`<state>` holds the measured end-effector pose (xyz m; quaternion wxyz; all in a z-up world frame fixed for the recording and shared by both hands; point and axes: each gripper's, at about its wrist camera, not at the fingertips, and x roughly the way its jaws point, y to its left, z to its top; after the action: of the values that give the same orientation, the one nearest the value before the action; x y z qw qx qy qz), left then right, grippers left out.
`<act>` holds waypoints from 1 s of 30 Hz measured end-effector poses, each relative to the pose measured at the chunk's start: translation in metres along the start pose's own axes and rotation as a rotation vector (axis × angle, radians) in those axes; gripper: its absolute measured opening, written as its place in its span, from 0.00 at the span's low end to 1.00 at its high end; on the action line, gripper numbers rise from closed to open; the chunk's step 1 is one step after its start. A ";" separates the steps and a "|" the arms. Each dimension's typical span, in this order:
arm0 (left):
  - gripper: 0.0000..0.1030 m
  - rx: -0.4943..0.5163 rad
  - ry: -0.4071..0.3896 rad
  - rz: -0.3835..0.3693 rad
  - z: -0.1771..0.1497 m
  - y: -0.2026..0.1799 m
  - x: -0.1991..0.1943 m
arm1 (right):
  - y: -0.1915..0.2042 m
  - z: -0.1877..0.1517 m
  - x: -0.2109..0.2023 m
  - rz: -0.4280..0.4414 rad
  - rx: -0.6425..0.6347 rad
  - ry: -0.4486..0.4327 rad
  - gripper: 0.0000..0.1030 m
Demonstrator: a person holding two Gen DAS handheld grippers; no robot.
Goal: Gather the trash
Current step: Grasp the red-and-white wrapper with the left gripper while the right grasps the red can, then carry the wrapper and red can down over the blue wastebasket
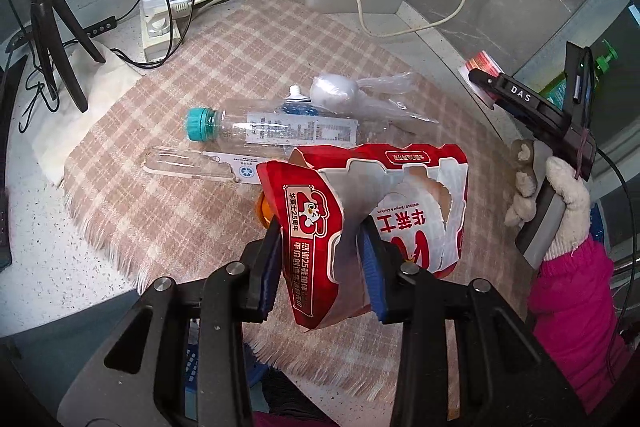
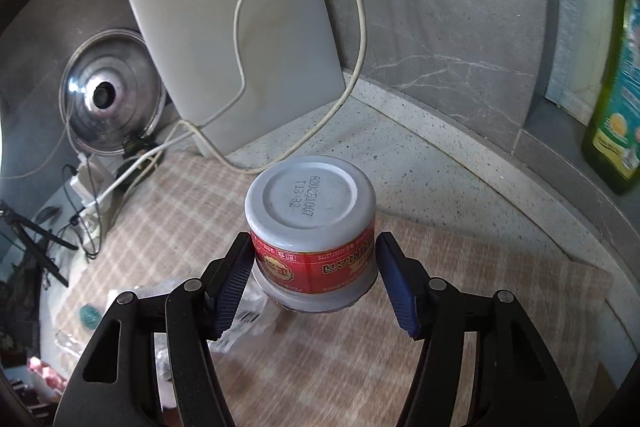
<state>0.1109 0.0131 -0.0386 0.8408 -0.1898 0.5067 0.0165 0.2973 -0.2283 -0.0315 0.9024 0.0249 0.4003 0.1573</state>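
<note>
Daylight enters from the upper left in both views, blowing out to white at that corner of the left wrist view. The steel pot lid (image 2: 110, 93) carries a bright glare spot. Light elsewhere is soft and even, with faint shadows. The checked cloth (image 2: 460, 327) near the bottom of the right wrist view is smeared by motion blur. Fisheye bending curves the worktop (image 2: 420, 147) edge, and dark vignetting fills the corners.

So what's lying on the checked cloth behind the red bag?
Behind the red bag on the checked cloth: a clear bottle, a clear tube and a knotted plastic bag. An orange object's edge peeks out; the rest is covered.
</note>
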 end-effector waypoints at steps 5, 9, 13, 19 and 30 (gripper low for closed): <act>0.35 0.019 -0.012 -0.016 -0.013 0.015 -0.017 | 0.013 -0.021 -0.039 0.007 0.014 -0.011 0.60; 0.35 0.019 -0.013 -0.018 -0.029 0.035 -0.030 | 0.028 -0.044 -0.065 0.019 0.025 -0.008 0.60; 0.35 0.015 -0.004 -0.006 -0.048 0.060 -0.040 | 0.046 -0.070 -0.089 0.032 0.026 0.004 0.60; 0.35 -0.005 0.017 0.024 -0.077 0.102 -0.052 | 0.080 -0.114 -0.121 0.065 0.032 0.029 0.60; 0.35 -0.028 0.072 0.078 -0.124 0.169 -0.051 | 0.147 -0.188 -0.149 0.141 0.008 0.101 0.60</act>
<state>-0.0558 0.1367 -0.0969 0.8179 -0.1823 0.5434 0.0496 0.0278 -0.1486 -0.0273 0.8676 0.0486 0.4434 0.2198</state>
